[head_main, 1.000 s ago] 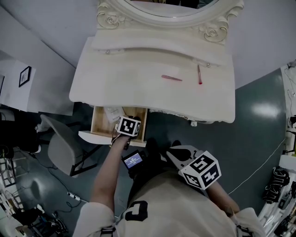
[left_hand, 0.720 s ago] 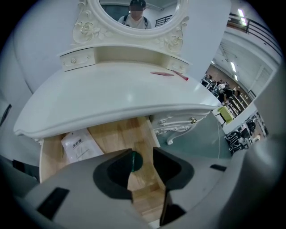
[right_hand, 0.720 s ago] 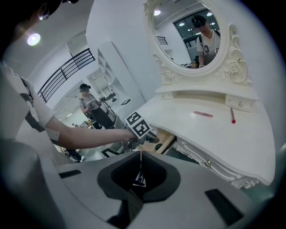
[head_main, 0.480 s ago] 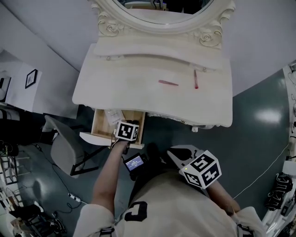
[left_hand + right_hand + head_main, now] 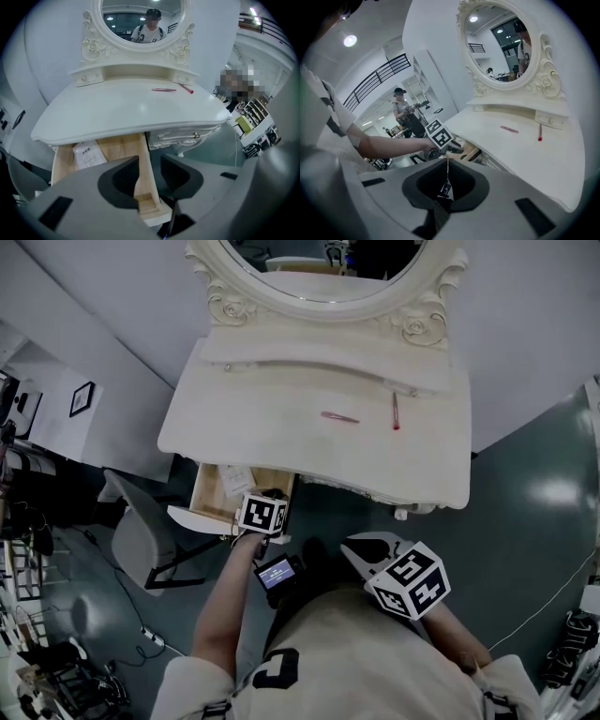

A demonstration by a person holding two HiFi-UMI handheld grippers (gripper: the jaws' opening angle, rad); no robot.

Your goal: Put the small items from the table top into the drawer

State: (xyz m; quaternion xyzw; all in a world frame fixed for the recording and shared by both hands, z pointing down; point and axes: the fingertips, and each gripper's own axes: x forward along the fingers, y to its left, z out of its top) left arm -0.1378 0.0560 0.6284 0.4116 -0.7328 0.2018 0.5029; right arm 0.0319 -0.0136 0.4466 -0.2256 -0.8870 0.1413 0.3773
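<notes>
Two small items lie on the white dressing table (image 5: 281,427): a slim pink stick (image 5: 339,417) (image 5: 164,89) and a red-tipped pen (image 5: 395,412) (image 5: 186,88) (image 5: 540,132). The wooden drawer (image 5: 217,493) (image 5: 112,145) stands pulled out under the table's left side. My left gripper (image 5: 263,514) (image 5: 149,176) hangs over the drawer's front right corner. Its jaws are open and hold nothing, and the drawer's side wall shows in the gap below them. My right gripper (image 5: 364,549) (image 5: 447,160) is shut and empty, held near my body, well short of the table.
A white paper packet (image 5: 89,154) lies in the drawer. An oval mirror (image 5: 319,268) with a carved frame rises at the table's back. A grey chair (image 5: 131,540) stands left of the drawer. A person (image 5: 401,115) stands far off in the room.
My left gripper has lifted and drawn back from inside the drawer toward its front right corner. The right gripper has shifted only slightly. The two items on the table have not moved.
</notes>
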